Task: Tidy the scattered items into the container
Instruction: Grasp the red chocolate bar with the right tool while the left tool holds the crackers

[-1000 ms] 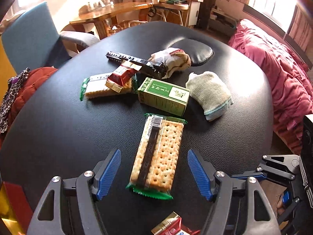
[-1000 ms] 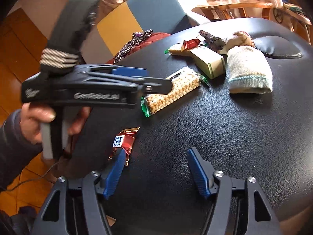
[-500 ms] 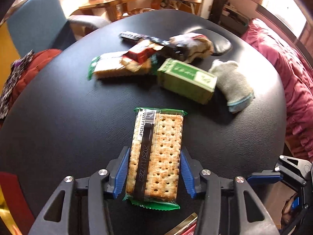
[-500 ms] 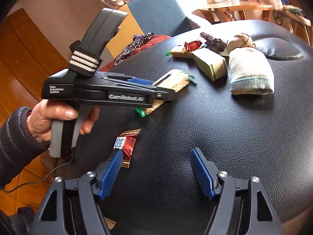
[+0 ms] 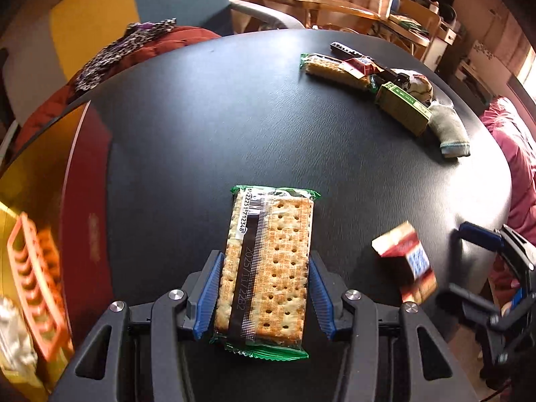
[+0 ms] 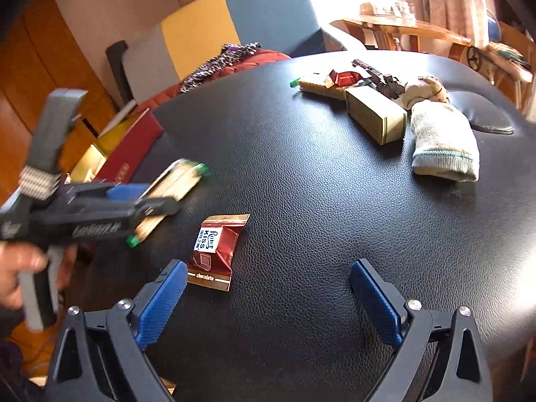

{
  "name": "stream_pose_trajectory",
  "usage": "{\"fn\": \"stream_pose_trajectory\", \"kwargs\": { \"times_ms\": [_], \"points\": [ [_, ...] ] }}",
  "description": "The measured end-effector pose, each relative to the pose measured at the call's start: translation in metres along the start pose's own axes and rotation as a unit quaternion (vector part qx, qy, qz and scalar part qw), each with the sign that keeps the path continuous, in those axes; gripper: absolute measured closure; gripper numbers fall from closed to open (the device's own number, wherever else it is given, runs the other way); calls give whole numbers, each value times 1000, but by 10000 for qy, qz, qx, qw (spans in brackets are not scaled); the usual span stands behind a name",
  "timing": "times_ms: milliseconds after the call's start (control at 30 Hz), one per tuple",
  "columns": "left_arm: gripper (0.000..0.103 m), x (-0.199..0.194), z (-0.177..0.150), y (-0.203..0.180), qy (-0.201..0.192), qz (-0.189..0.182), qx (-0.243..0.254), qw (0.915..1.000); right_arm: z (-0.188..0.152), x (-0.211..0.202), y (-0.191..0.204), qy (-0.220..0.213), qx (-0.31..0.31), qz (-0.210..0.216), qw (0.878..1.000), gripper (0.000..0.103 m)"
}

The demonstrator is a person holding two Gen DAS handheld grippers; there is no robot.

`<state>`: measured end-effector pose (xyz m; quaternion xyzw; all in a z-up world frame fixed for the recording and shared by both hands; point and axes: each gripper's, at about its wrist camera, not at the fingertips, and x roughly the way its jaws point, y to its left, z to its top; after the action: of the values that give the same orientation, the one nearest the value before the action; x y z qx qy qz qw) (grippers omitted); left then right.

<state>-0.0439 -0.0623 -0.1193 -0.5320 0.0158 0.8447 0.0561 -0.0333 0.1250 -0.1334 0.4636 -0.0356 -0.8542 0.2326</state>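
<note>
Two handheld grippers work over a black leather-textured table (image 6: 318,201). From the left, the person's left hand (image 6: 20,281) grasps the pistol-style handle of the left gripper (image 5: 264,288), whose body points rightward and level above the table's left edge in the right wrist view; lettering on its side is blurred and cannot be read. Its blue pads (image 5: 209,293) press both long edges of a cracker packet (image 5: 268,268), clamping it lengthwise between the fingers. The packet's clear wrapper has green ends, a barcode with the digits "22251712348" and a dark seam strip printed "2025/11/22B2". A red and gold box (image 6: 129,154) sits off the table's left edge, and an orange slotted basket (image 5: 37,288) appears at the far left of the left wrist view. Centre: a red chocolate packet (image 6: 214,251) lies flat on the table, marked "KISS" and "chocolate", just beyond the left pad of the right gripper (image 6: 268,298), whose jaws stand wide apart with nothing between them. Farther right and back, clustered together: a second cracker packet (image 6: 321,87) with a small red wrapper (image 6: 345,77) on it, a green carton (image 5: 403,109), a black toy gun (image 6: 378,78), and a grey sock (image 6: 442,140) beside a rolled sock (image 6: 425,90).
</note>
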Motion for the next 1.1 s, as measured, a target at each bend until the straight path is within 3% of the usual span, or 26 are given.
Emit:
{"fn": "stream_pose_trajectory", "kwargs": {
  "times_ms": [167, 300, 400, 500, 733, 933, 1100],
  "points": [
    [52, -10, -21, 4, -170, 32, -219, 9996, 1, 1, 21, 135, -132, -130, 9997, 36],
    [52, -13, -31, 6, -243, -2, -271, 9993, 3, 9, 40, 153, -190, -215, 9995, 38],
    [52, -14, -34, 6, -282, -28, -302, 9991, 7, 14, 53, 123, -351, -431, 9984, 46],
    [52, -13, -34, 6, -309, -53, -346, 9989, 10, 24, 63, 191, -482, -726, 9960, 67],
    [44, -15, -37, 8, -341, -178, -397, 9985, 7, 26, 73, 200, -741, -1180, 9900, 77],
    [37, -13, -35, 2, -327, -145, -300, 9989, 5, 27, 71, 159, -757, -1189, 9899, 77],
    [36, -11, -33, -2, -360, -58, -185, 9992, 3, 26, 69, 120, -692, -1115, 9913, 77]
  ]
}}
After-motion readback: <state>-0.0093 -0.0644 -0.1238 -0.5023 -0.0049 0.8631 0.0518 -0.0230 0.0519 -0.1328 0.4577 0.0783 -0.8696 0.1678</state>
